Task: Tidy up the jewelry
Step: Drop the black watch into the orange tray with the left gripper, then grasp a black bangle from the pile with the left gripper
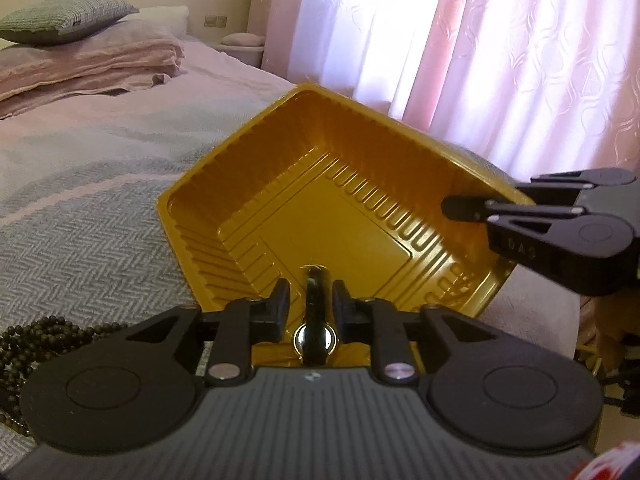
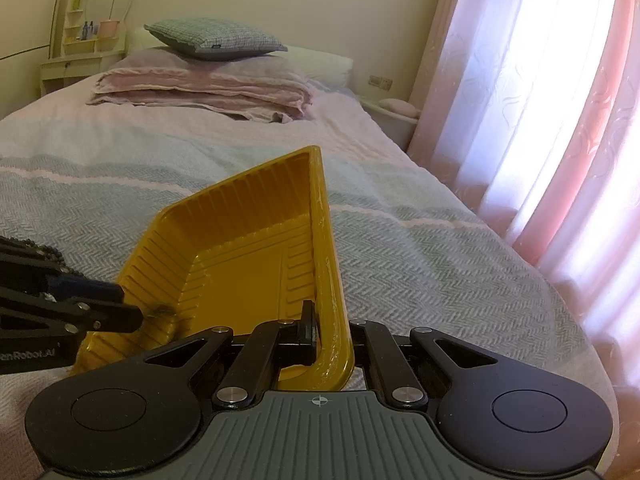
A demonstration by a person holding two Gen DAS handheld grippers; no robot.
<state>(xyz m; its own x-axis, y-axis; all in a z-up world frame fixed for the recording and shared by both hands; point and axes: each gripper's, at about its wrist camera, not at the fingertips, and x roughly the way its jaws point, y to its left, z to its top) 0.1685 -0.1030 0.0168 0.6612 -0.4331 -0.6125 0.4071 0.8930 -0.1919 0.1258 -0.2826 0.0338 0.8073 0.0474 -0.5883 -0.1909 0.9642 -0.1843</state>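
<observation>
A gold plastic tray (image 1: 348, 216) is held tilted above the bed. My right gripper (image 2: 330, 328) is shut on the tray's side wall (image 2: 328, 264); it shows at the right of the left wrist view (image 1: 500, 212). My left gripper (image 1: 312, 300) sits at the tray's near edge with a watch (image 1: 315, 336) between its fingers: a round gold-rimmed case and a dark strap. The fingers stand close beside the strap, slightly apart from it. In the right wrist view the left gripper (image 2: 128, 312) reaches into the tray from the left. Dark bead strands (image 1: 44, 336) lie on the bed at lower left.
The bed (image 2: 420, 264) has a grey herringbone cover. Folded pink blankets (image 2: 208, 92) and a checked pillow (image 2: 212, 38) lie at the head. Pink curtains (image 2: 560, 120) hang along the right side. A vanity shelf (image 2: 84, 48) stands at far left.
</observation>
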